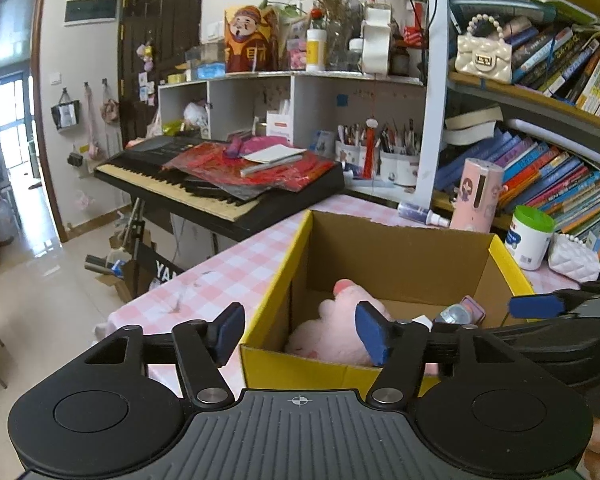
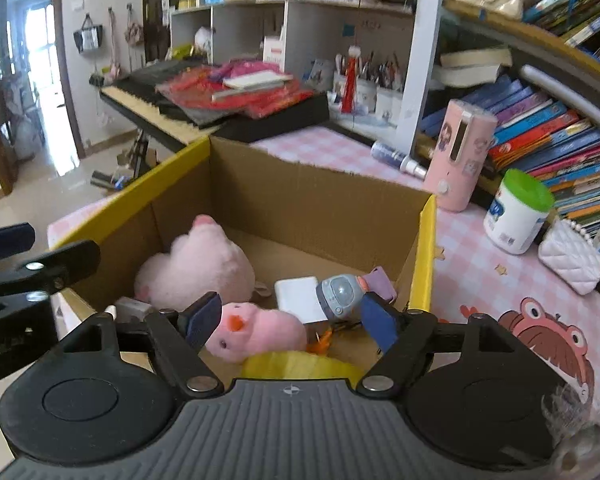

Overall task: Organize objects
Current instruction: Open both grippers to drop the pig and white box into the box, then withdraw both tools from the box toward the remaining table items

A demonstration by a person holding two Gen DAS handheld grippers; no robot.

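Now, with both the left tool and right tool spread apart and empty above the cardboard box at the table's keyboard-side edge, we should lift clear of the pink plush toys dropped inside.

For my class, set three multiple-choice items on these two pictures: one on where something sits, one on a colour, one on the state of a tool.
1. Where is the big pink plush toy?
A. inside the cardboard box
B. on the keyboard
C. on the bookshelf

2. What colour is the lid of the white jar on the tablecloth?
A. red
B. green
C. black

3. How does the right tool stand?
A. shut on a book
B. shut on the jar
C. open, gripping nothing

Answers: 1 A, it lies on the box floor. 2 B, the cap is bright green. 3 C, its fingers stand apart above the box contents.
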